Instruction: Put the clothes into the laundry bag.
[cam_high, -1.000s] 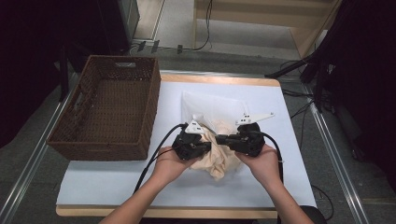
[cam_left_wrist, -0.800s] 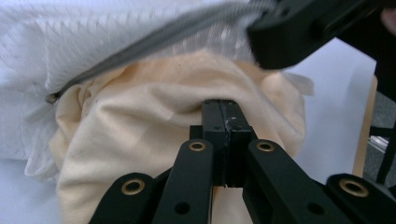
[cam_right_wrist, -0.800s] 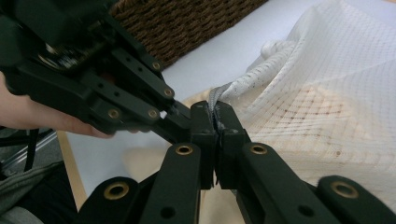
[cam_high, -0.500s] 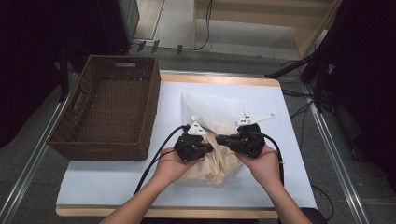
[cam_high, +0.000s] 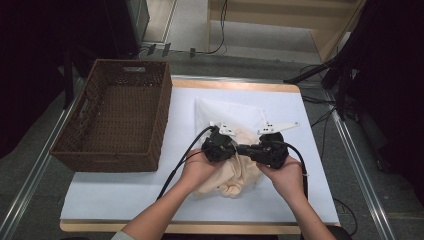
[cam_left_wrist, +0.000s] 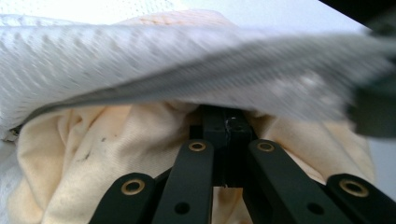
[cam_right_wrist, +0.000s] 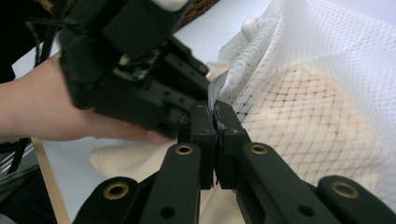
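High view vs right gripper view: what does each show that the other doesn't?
High view alone: the whole wicker basket, the table, both forearms, the cables. Right gripper view alone: its own jaws pressed together on the edge of the mesh bag, with the weave in close detail. Both: the left gripper, the hand holding it, the cream cloth partly in the bag.

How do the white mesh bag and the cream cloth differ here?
The white mesh laundry bag is open-weave and see-through; the cream cotton cloth is solid and opaque. The bag lies farther back on the table; the cloth spills out toward the person. Both are soft and crumpled, between the two tongs.
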